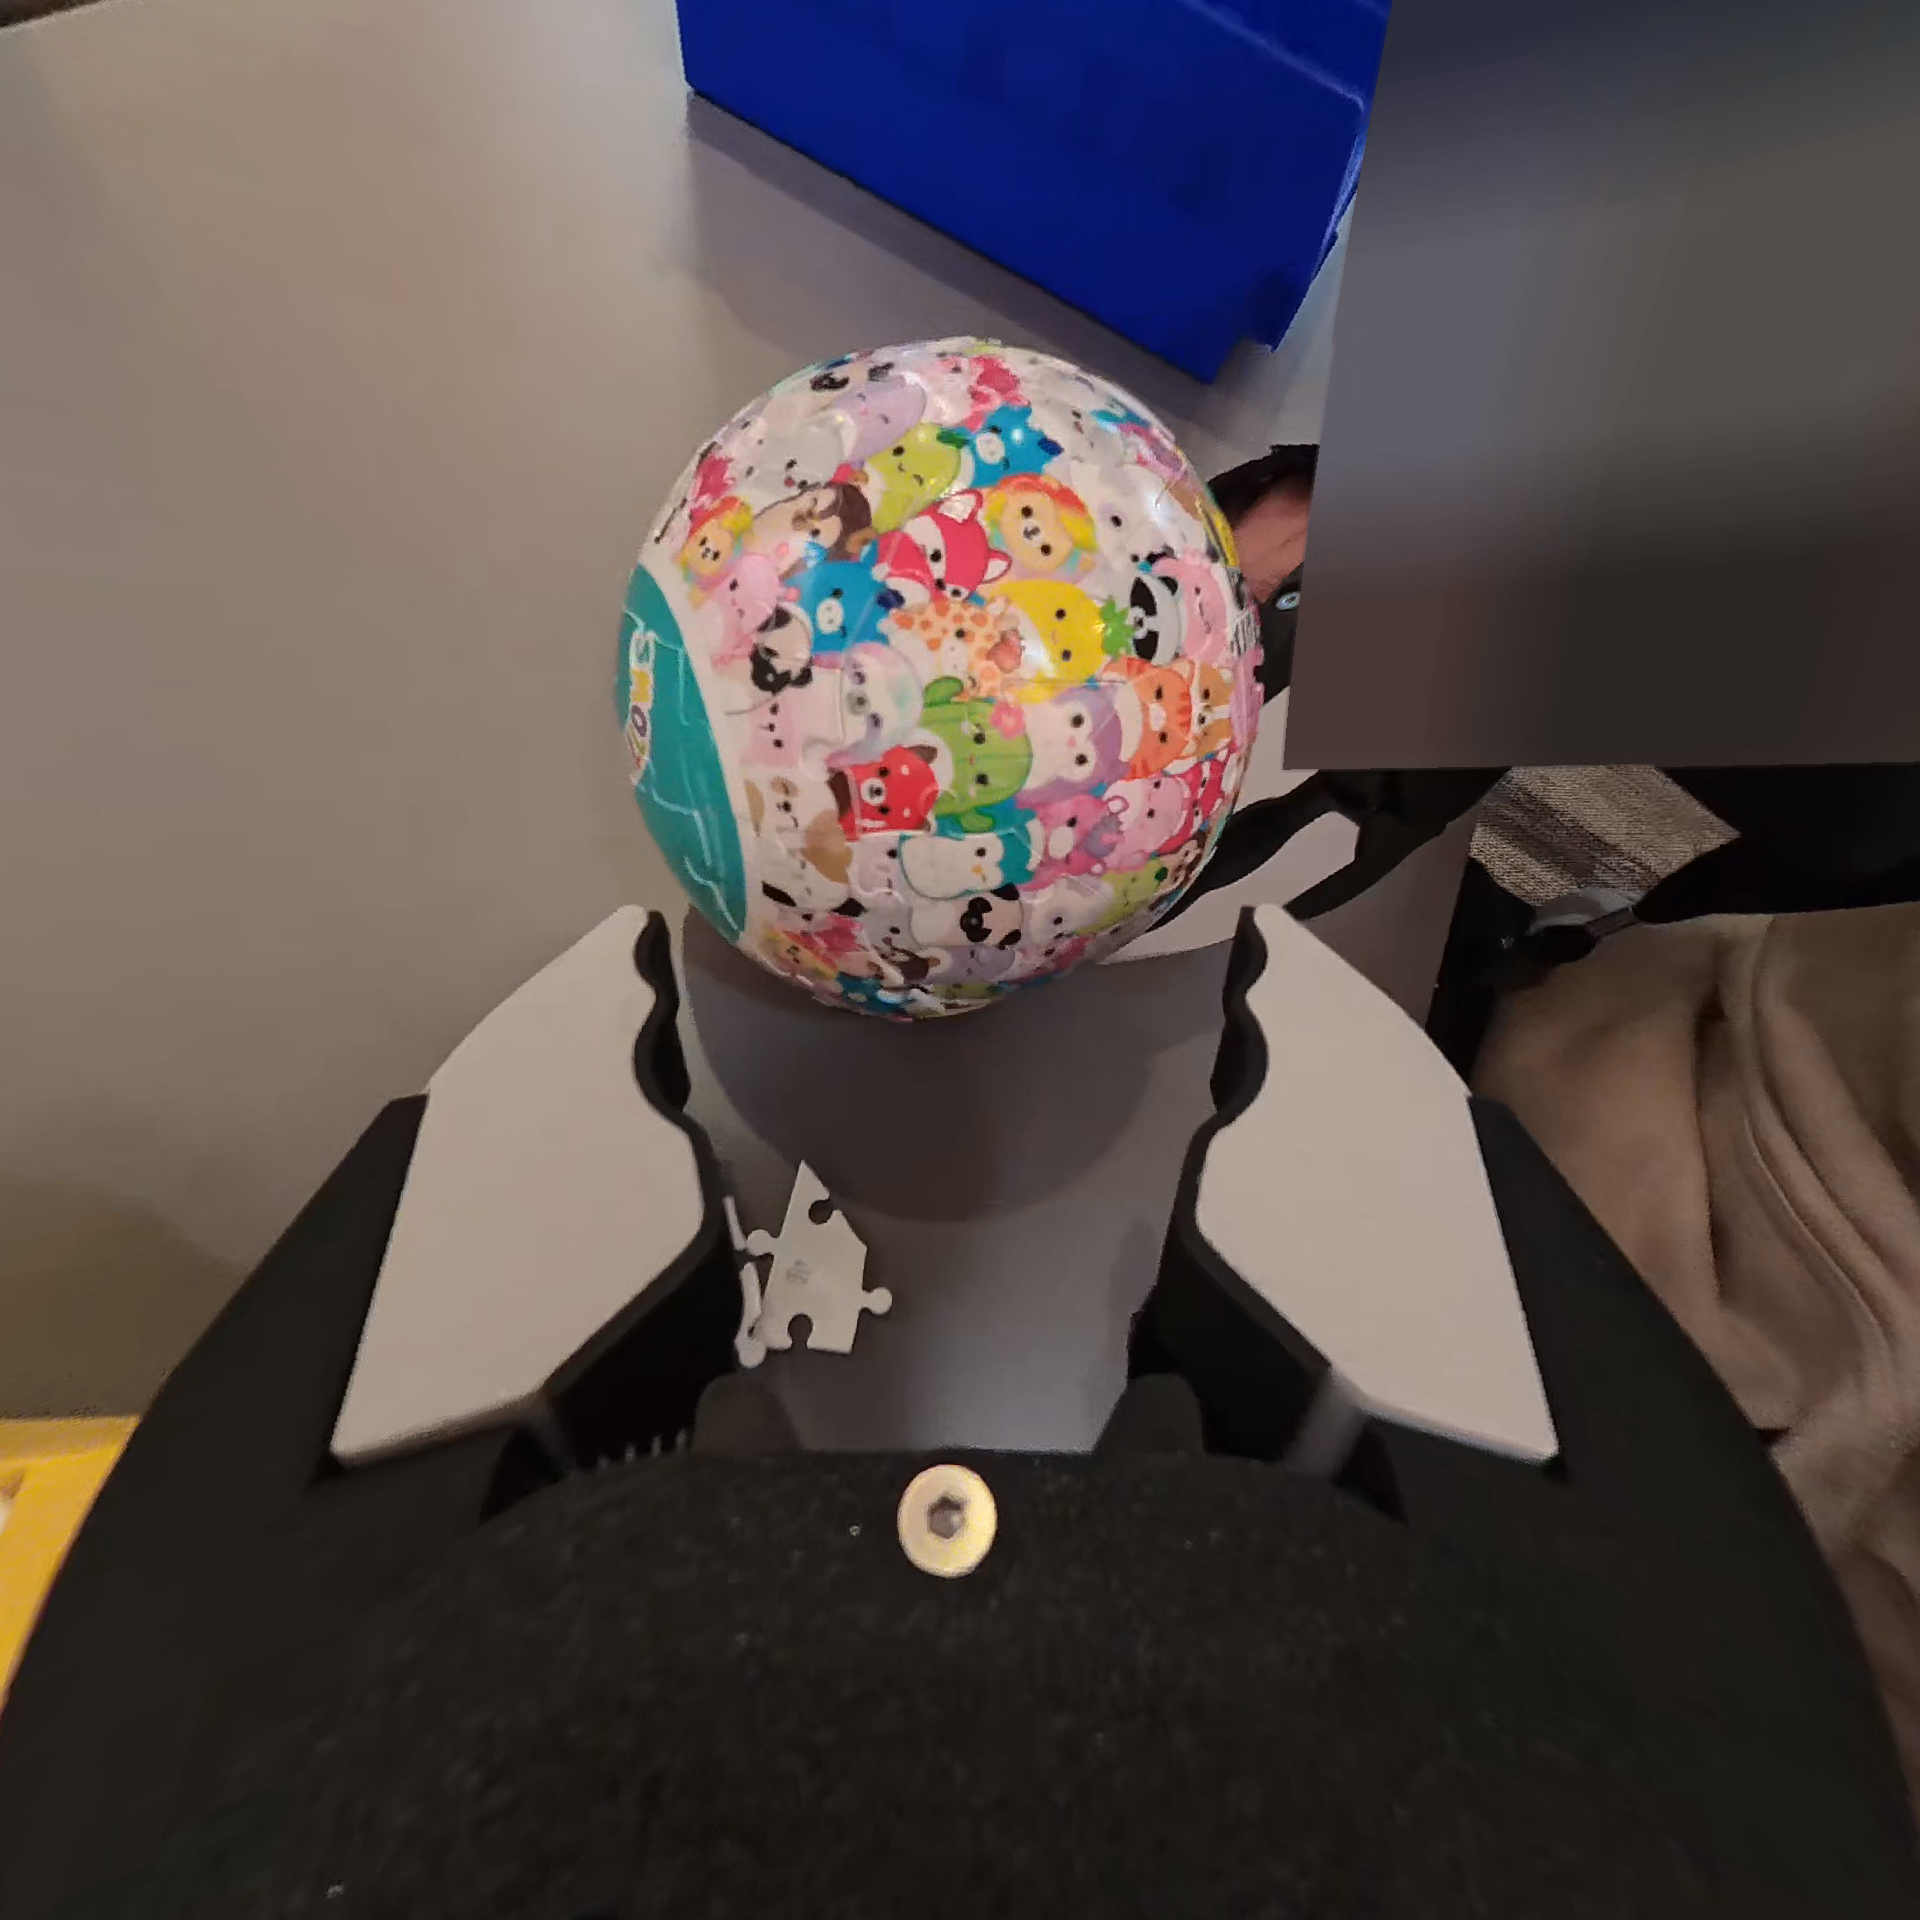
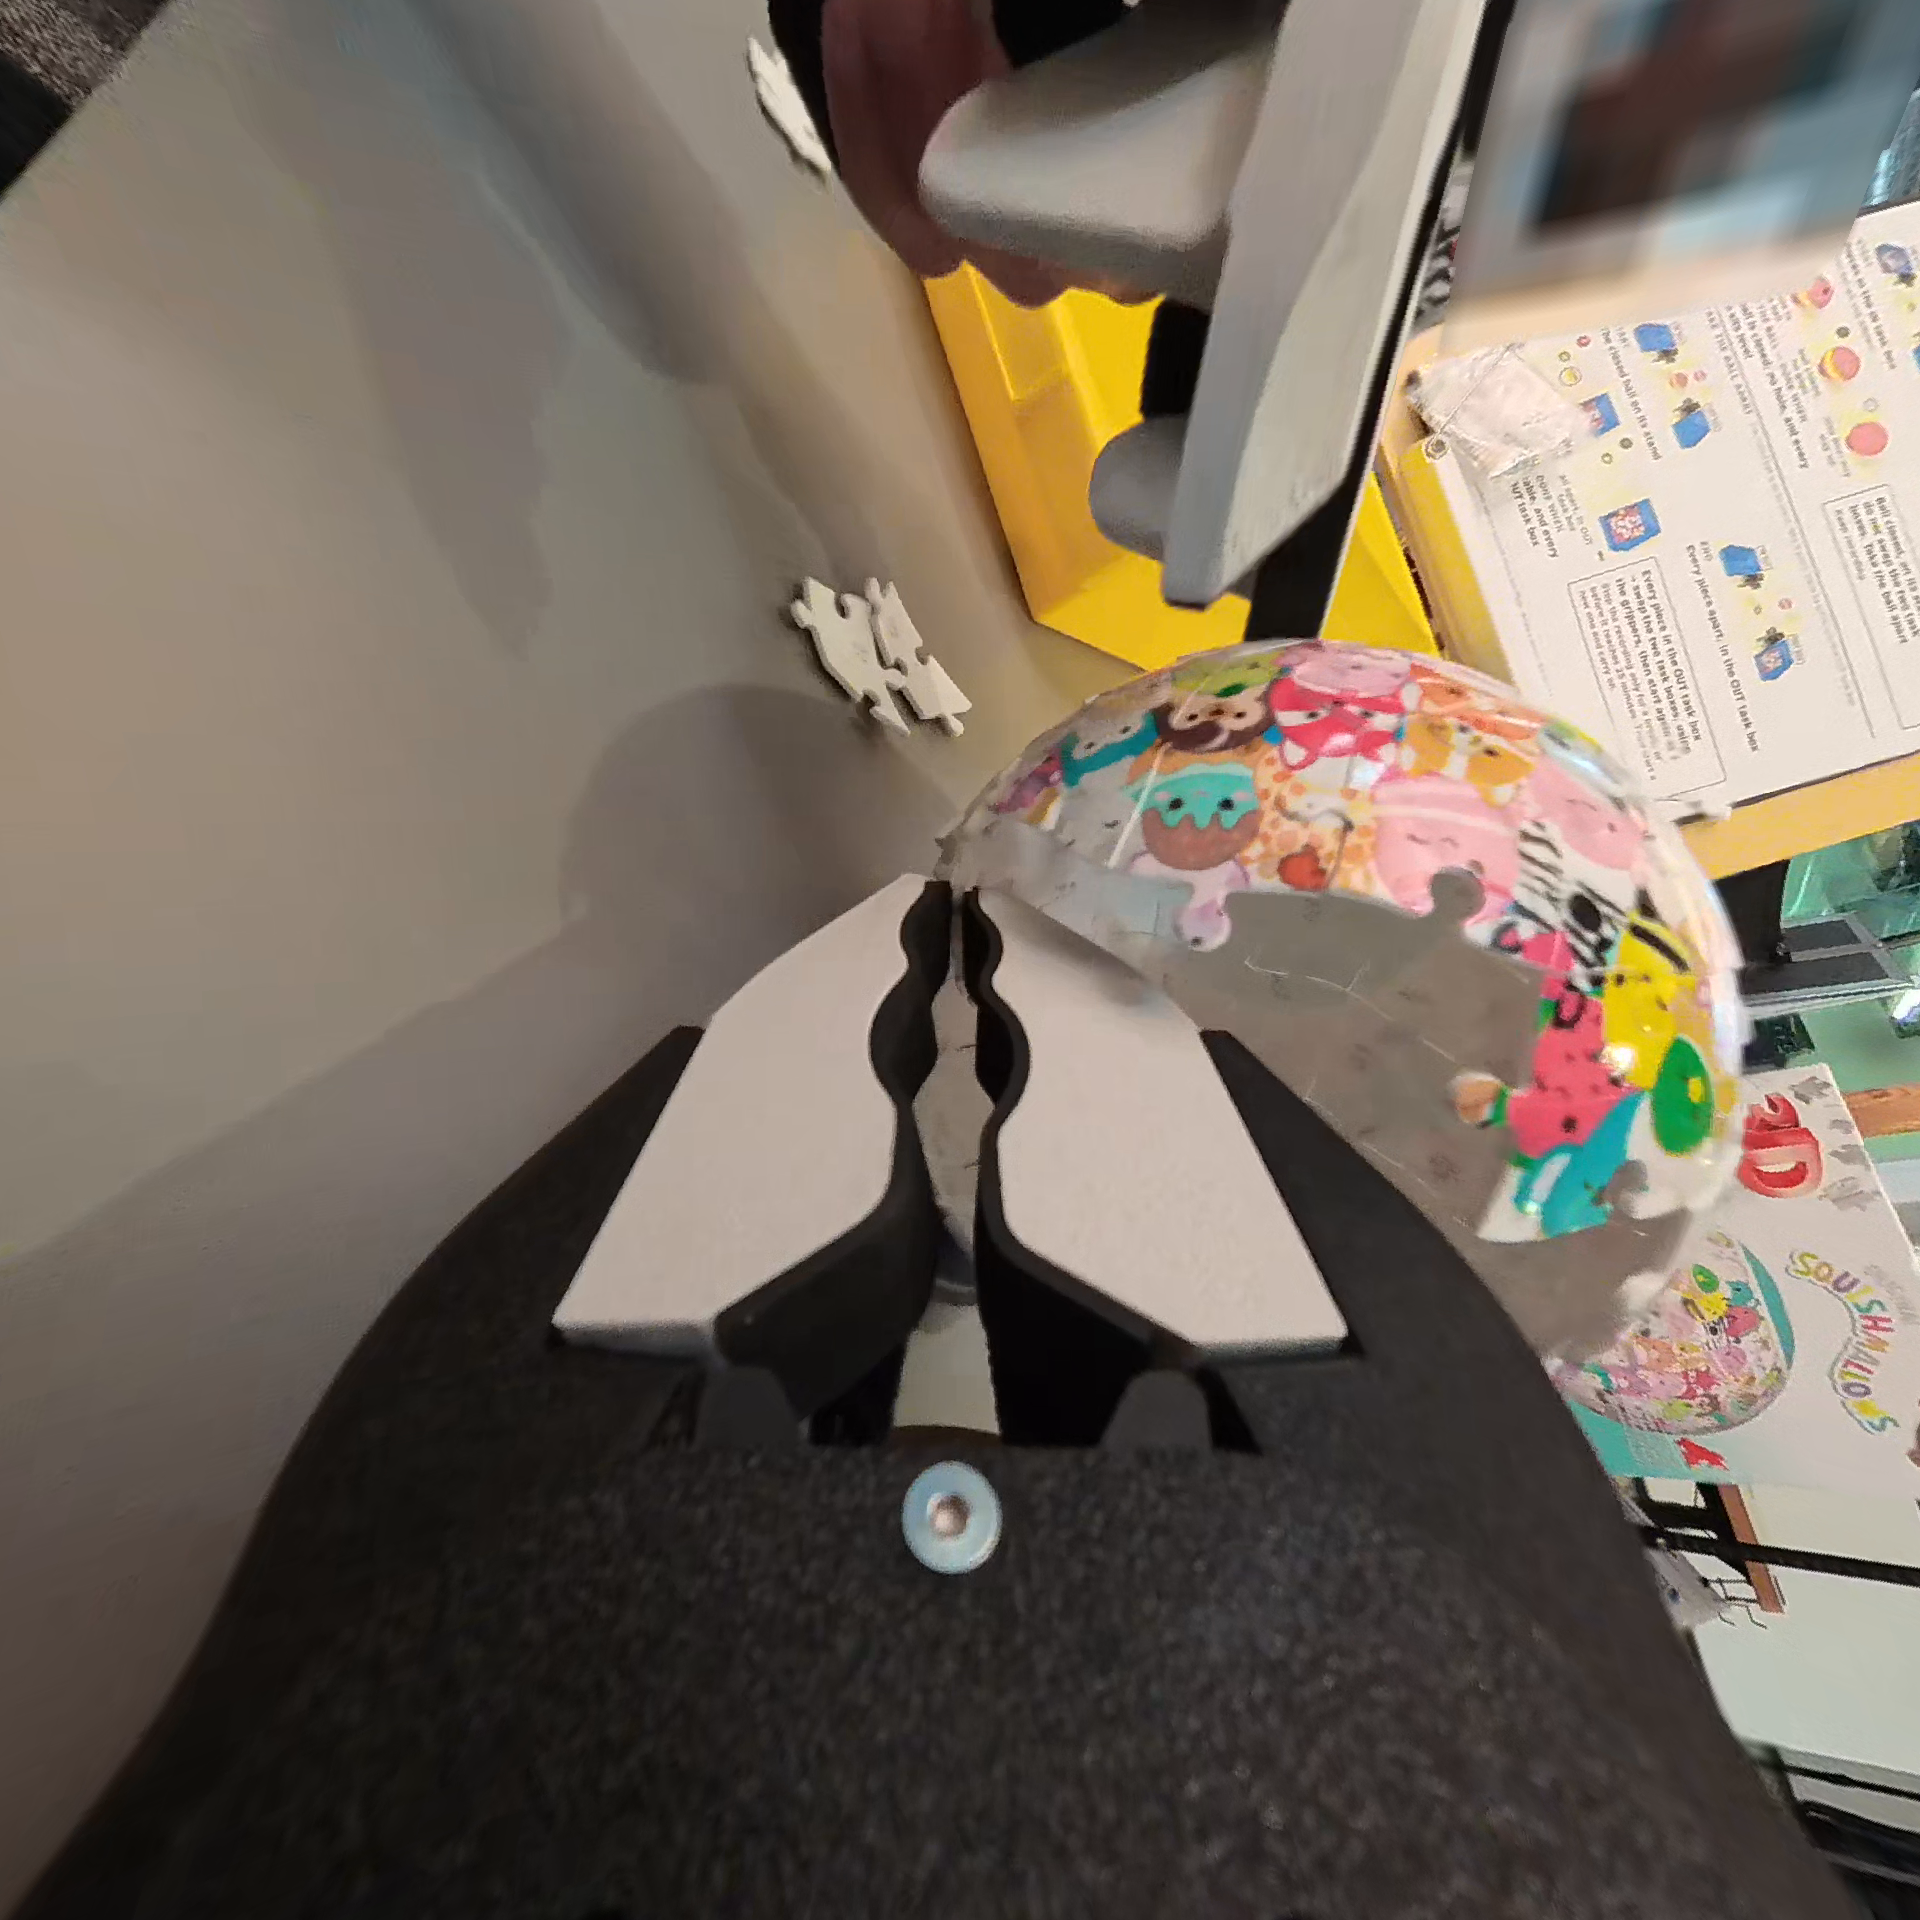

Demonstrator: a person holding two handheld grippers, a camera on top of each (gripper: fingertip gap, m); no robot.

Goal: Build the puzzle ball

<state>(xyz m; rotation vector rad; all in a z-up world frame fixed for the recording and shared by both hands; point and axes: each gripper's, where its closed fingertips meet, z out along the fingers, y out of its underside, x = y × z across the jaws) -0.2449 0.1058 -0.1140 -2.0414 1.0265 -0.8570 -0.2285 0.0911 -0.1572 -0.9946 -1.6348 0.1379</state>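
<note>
The right gripper pinches the open rim of the hollow, glossy, cartoon-printed plastic puzzle ball, which hangs beyond its closed fingertips. The left gripper gapes wide, empty, with loose grey puzzle pieces between its fingers. The shell looks light, slippery and fragile at the seams, so grip it by the edge.

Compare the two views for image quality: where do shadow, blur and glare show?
Left wrist view: puzzle ball sharp, soft shadow on the table below it. Right wrist view: ball's shell blurred with glare, left gripper smeared by motion.
</note>
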